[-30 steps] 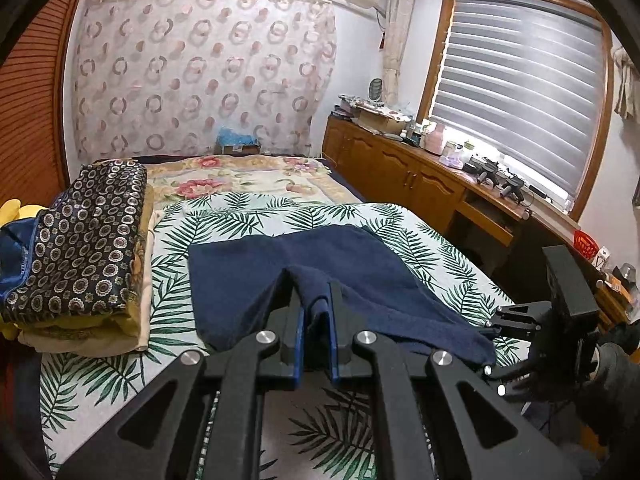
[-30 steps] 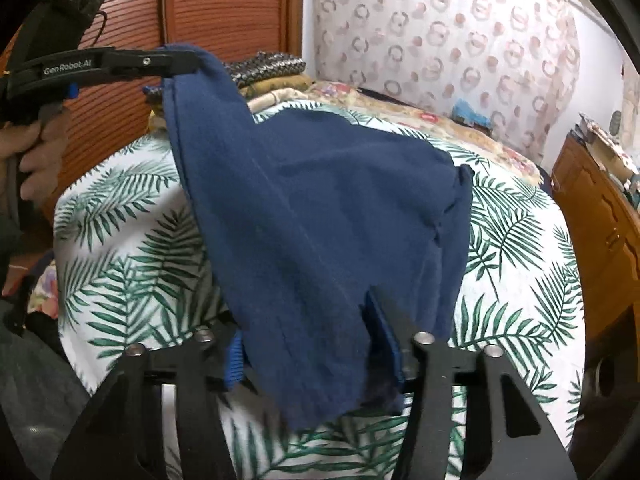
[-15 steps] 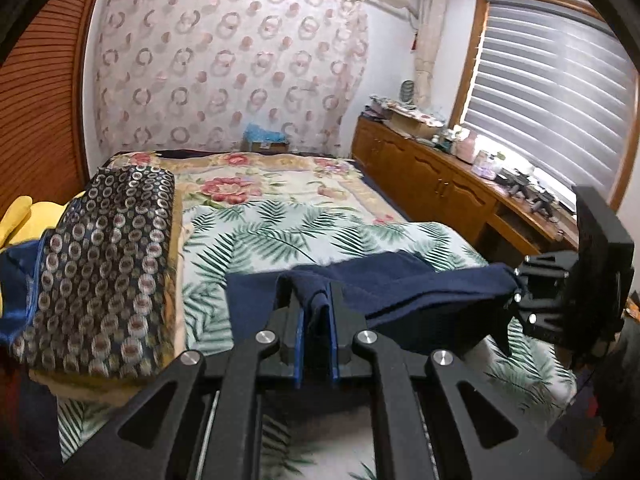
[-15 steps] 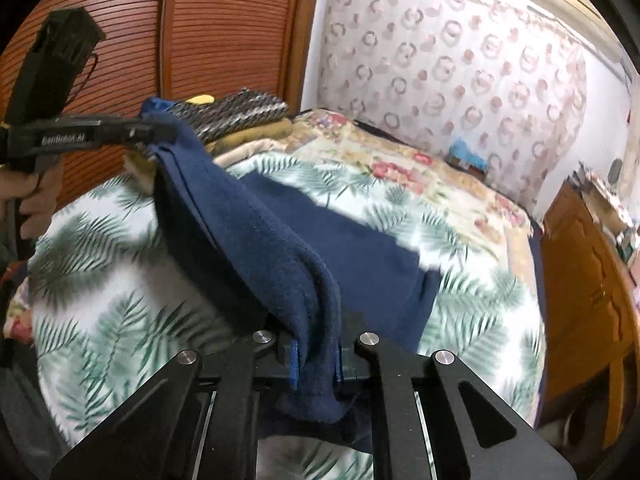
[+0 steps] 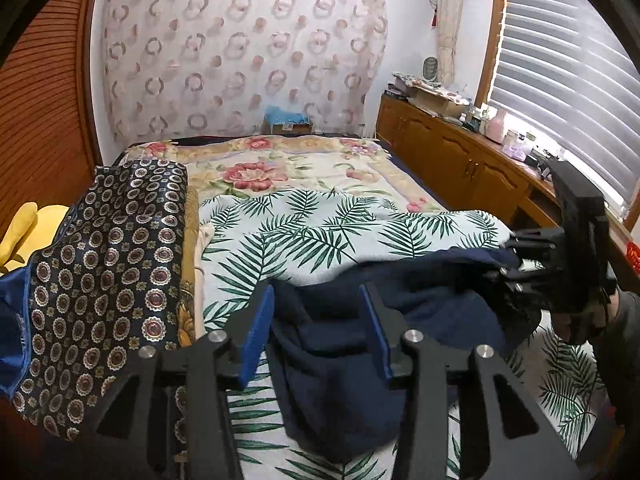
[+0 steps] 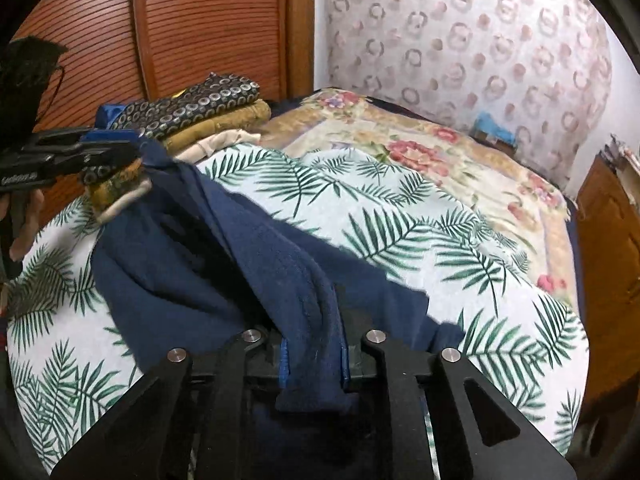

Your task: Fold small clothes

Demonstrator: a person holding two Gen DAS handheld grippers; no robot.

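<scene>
Folding of navy garment (image 5: 420,300) judged mid-step: cloth doubled over at near edge of bed (image 5: 320,224), presumably so halves can be laid flush. Left tool (image 5: 316,320) seen half wide, jaws opening; cloth lying between blue pads but not pressed, so judged released. Right tool (image 6: 312,354) narrow, jaws opening, yet thick fold of cloth seen pinched between pads. Garment draped from right tool across palm-leaf sheet (image 6: 400,216). Farther back, stack of folded clothes (image 5: 112,272) kept at bed's side, apart from working area.

Palm-leaf sheet (image 5: 320,236) over floral bedspread (image 5: 280,164); wooden cabinet (image 5: 452,160) (cluttered top) beneath blinds (image 5: 560,72).
</scene>
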